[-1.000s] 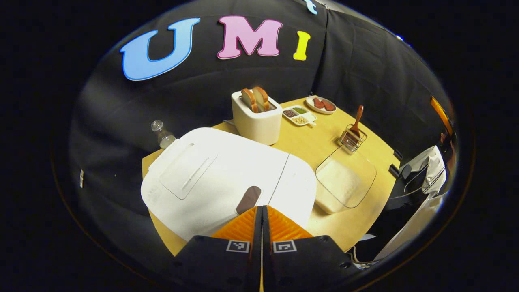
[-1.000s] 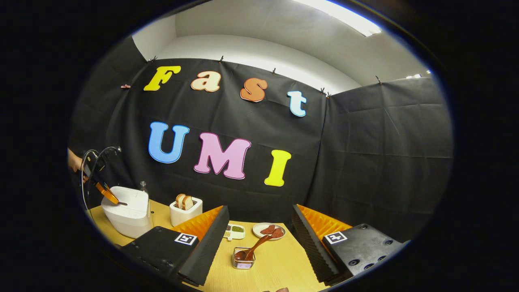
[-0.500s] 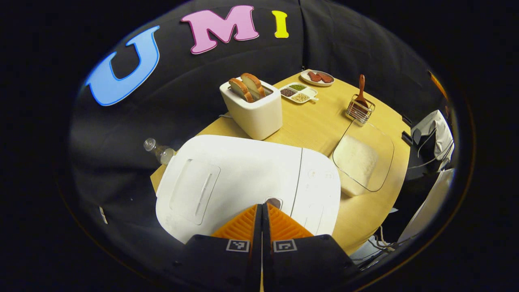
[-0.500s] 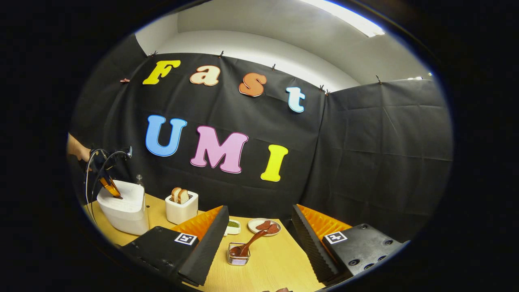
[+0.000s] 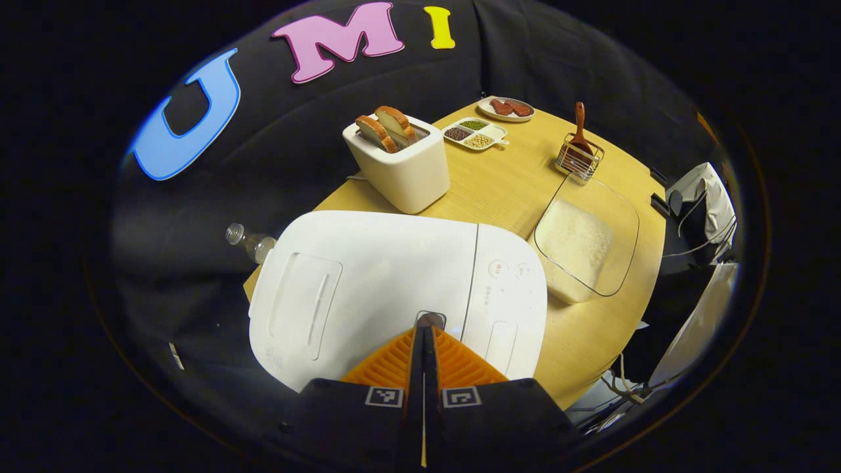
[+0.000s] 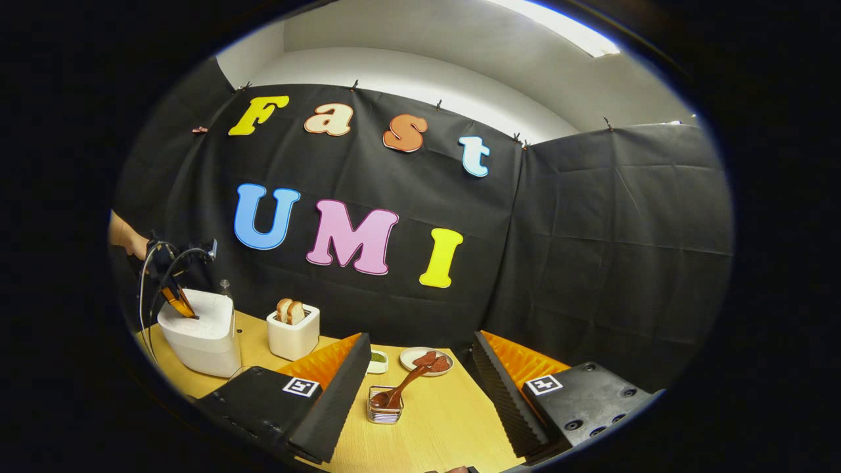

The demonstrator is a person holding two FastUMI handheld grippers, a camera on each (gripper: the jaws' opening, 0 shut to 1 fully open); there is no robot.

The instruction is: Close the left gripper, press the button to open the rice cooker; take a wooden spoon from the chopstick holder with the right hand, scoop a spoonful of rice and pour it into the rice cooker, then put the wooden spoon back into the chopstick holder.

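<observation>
Wooden table (image 5: pixel 506 190); closed, empty left gripper (image 5: pixel 424 326) on rice cooker (image 5: pixel 368 276) button (image 5: pixel 430 320).

button (image 5: pixel 431 320): mostly hidden under the closed jaws' tips
rice cooker (image 6: pixel 197 332): lid seam too small to tell, far left of the jaws

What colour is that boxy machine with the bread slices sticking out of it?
The toaster is cream white; the left gripper view shows it best.
</observation>
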